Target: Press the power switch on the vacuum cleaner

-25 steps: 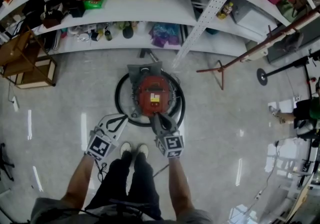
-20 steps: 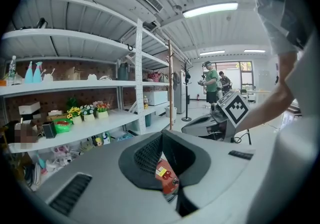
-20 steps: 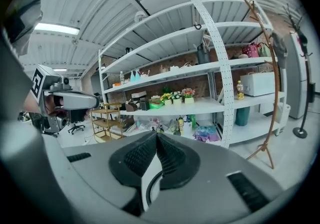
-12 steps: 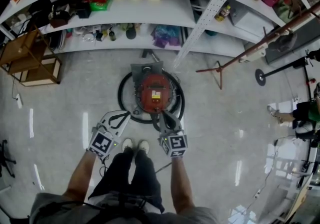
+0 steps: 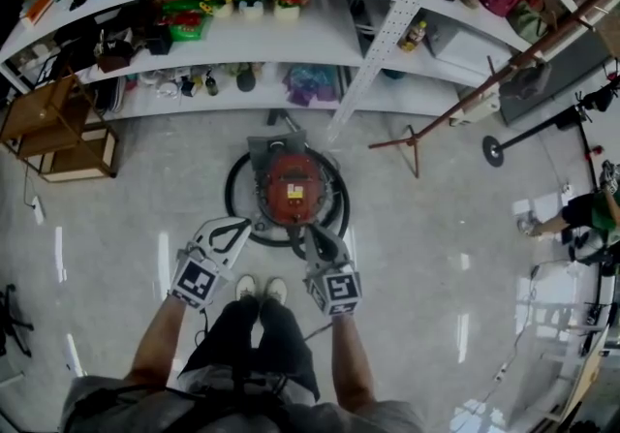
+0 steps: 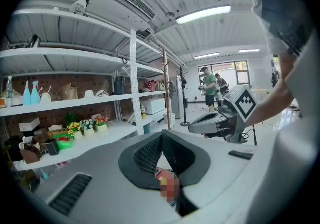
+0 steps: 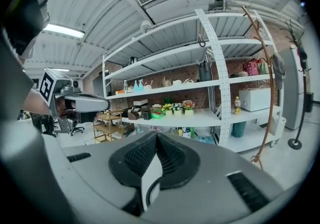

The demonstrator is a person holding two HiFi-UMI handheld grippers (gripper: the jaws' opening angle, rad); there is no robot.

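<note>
The red vacuum cleaner stands on the floor straight ahead of me, ringed by its black hose. My right gripper is shut, its tips at the vacuum's near right edge, over the hose. My left gripper is also shut and hangs left of the vacuum's near side, apart from it. In the left gripper view the jaws of the left gripper meet at the tip, and a bit of the red vacuum shows under them. The right gripper has its jaws together above floor and hose.
White shelving full of small goods stands just behind the vacuum. A wooden rack is at the left. A brown coat stand leans in from the right. My shoes are between the grippers. Another person is far right.
The head view has tilted up, so more of the shelves shows. Both grippers have stayed shut and kept roughly their places by the vacuum's near side.
</note>
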